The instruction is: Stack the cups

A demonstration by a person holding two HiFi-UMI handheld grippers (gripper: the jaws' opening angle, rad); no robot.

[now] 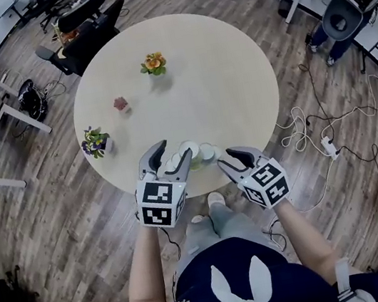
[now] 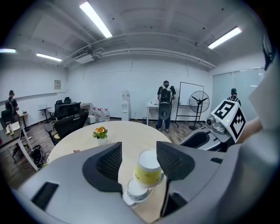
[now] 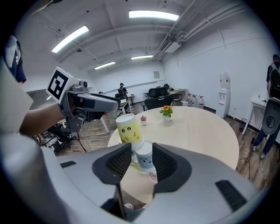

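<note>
Several cups cluster at the near edge of the round table (image 1: 220, 83). A yellow cup (image 2: 148, 171) (image 3: 128, 129) stands upside down and tilted on the cluster; seen from the head view, its white base (image 1: 189, 149) faces up. Below it sits a white cup (image 2: 138, 190). My left gripper (image 1: 174, 149) (image 2: 139, 148) hangs open, and the yellow cup shows in the gap without touching the pads. A light blue cup (image 3: 144, 158) with a face stands upside down beside it. My right gripper (image 1: 228, 157) (image 3: 141, 148) is open, with the blue cup framed just beyond its fingertips.
Three small potted plants stand on the table: orange flowers (image 1: 153, 64) at the back, a pink one (image 1: 121, 104) mid-left, purple flowers (image 1: 96, 143) at the left edge. Office chairs (image 1: 84, 28) stand behind the table. Cables (image 1: 316, 131) lie on the floor at right.
</note>
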